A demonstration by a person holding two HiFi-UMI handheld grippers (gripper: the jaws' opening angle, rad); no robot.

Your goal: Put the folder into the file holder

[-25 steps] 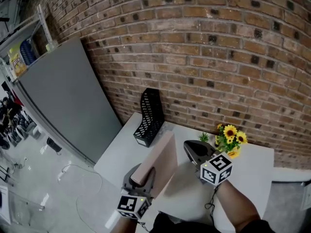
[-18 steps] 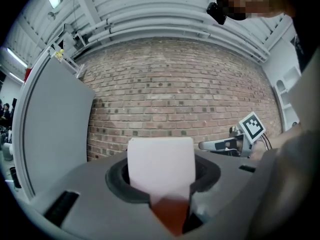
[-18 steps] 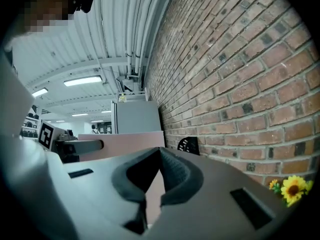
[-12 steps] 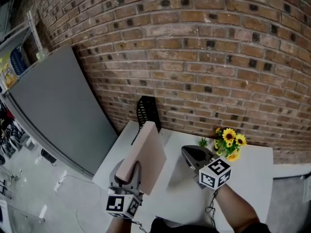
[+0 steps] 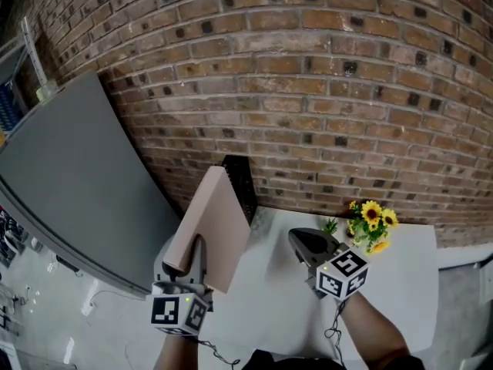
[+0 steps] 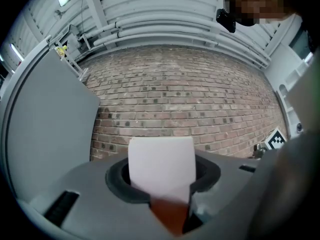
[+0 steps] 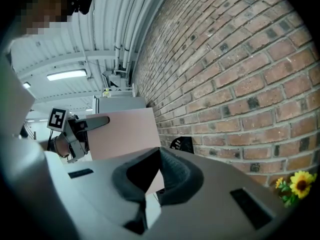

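Aloft, folder [image 5: 212, 226] pinched in left gripper [image 5: 196, 254], in front of file holder [image 5: 242, 183], right gripper [image 5: 303, 242] pressed together

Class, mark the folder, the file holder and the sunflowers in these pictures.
folder [image 5: 219, 237], head view, middle of its broad pink face.
file holder [image 5: 241, 183], head view, black mesh wall behind the folder.
sunflowers [image 5: 372, 213], head view, a yellow flower head.

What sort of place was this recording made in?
Probably a lab or workshop corner staged as an office: a bare red-brick wall, a ribbed metal ceiling with exposed pipes, and a white table carrying a black mesh file holder and small yellow sunflowers.
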